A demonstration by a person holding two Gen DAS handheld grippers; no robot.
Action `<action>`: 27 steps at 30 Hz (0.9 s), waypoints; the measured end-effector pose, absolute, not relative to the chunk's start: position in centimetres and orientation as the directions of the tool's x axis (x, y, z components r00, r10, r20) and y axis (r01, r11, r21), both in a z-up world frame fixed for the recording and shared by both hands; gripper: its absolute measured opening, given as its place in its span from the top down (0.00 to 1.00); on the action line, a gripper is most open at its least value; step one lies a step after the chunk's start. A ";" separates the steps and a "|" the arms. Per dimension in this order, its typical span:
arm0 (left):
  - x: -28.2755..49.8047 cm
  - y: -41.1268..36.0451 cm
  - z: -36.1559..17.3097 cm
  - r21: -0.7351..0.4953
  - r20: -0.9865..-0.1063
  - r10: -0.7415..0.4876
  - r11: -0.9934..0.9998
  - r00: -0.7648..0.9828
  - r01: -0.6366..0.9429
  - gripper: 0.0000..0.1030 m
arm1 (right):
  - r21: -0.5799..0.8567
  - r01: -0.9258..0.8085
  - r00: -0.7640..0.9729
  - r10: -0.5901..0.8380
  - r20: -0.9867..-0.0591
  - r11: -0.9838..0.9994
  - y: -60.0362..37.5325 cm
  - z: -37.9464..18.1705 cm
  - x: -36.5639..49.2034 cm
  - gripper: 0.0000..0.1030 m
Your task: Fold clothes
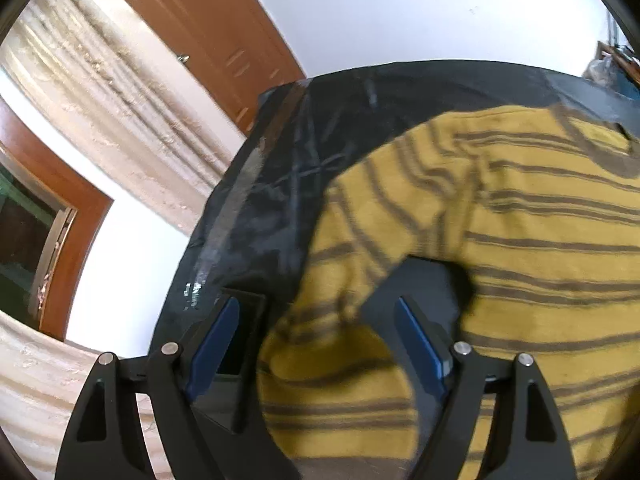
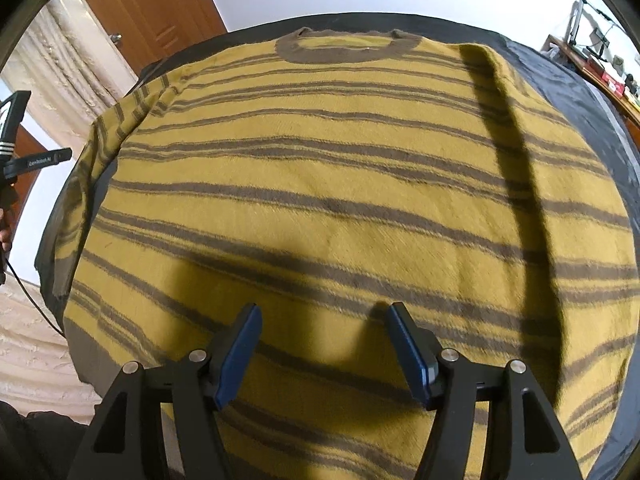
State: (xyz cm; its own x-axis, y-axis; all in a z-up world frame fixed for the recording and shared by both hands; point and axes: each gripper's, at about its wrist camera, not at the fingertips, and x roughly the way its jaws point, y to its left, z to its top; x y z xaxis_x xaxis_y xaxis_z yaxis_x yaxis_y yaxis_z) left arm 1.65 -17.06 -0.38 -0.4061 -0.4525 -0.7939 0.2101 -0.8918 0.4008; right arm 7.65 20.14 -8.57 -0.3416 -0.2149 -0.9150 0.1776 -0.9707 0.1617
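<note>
From my right wrist camera I see the sweater [image 2: 340, 208], mustard yellow with brown stripes, spread flat over the bench [image 2: 592, 92], which is covered in a dark sheet. Its brown collar [image 2: 348, 50] lies at the far edge, and one sleeve [image 2: 92, 184] runs down the left side, folded along the body with its cuff near the bench edge. My right gripper [image 2: 322, 354] hovers over the lower middle of the sweater with its blue-padded fingers [image 2: 240, 356] spread apart and nothing between them; their shadows fall on the knit just ahead. At the far left of that view the other handheld unit [image 2: 28, 160] shows, with a cable trailing down from it. On the left wrist camera, which is blurred, my left gripper [image 1: 316, 344] sits at the sweater's left edge, fingers [image 1: 214, 344] wide apart; the yellow knit bulges up between them, but I cannot tell whether either pad touches the cloth. The left finger is over the dark bench cover and the right one is over the sweater. Beyond the bench I see a wooden door [image 1: 224, 36], a pale curtain [image 1: 100, 92] and a white wall [image 1: 440, 8]. A cluttered shelf [image 2: 600, 64] shows at the right.
</note>
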 end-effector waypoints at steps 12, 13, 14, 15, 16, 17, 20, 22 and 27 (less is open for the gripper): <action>5.2 -5.7 -2.7 0.276 -0.879 -0.270 -0.960 -0.394 0.041 0.19 | 0.146 0.111 -0.357 -0.177 -0.917 -0.983 24.9 -8.9 12.0 0.35; 5.4 -4.7 -3.1 0.275 -0.881 -0.261 -0.961 -0.394 0.021 0.19 | 0.139 0.109 -0.359 -0.169 -0.918 -0.984 25.4 -9.0 12.4 0.35; 5.6 -3.7 -3.4 0.274 -0.884 -0.252 -0.962 -0.394 0.000 0.19 | 0.134 0.108 -0.362 -0.165 -0.917 -0.985 25.9 -9.0 12.8 0.35; 5.8 -2.8 -3.8 0.273 -0.887 -0.243 -0.962 -0.393 -0.021 0.19 | 0.133 0.107 -0.366 -0.163 -0.916 -0.985 26.4 -9.0 13.1 0.35; 6.0 -1.8 -4.0 0.266 -0.893 -0.230 -0.963 -0.387 -0.041 0.19 | 0.134 0.106 -0.370 -0.164 -0.914 -0.985 26.8 -9.0 13.4 0.35; 6.2 -0.9 -4.3 0.258 -0.899 -0.216 -0.964 -0.380 -0.062 0.19 | 0.136 0.105 -0.375 -0.166 -0.912 -0.985 27.1 -8.9 13.6 0.35; 7.1 1.4 -5.4 0.248 -0.912 -0.195 -0.963 -0.360 -0.108 0.19 | 0.143 0.104 -0.388 -0.173 -0.905 -0.984 28.2 -8.7 14.1 0.35; 7.6 2.5 -6.0 0.248 -0.917 -0.188 -0.960 -0.352 -0.132 0.19 | 0.118 0.106 -0.408 -0.151 -0.900 -0.987 28.7 -8.5 14.2 0.35; 8.3 3.7 -6.6 0.258 -0.918 -0.194 -0.955 -0.345 -0.147 0.19 | 0.024 0.053 -0.450 -0.045 -0.892 -0.998 31.0 -7.6 13.9 0.35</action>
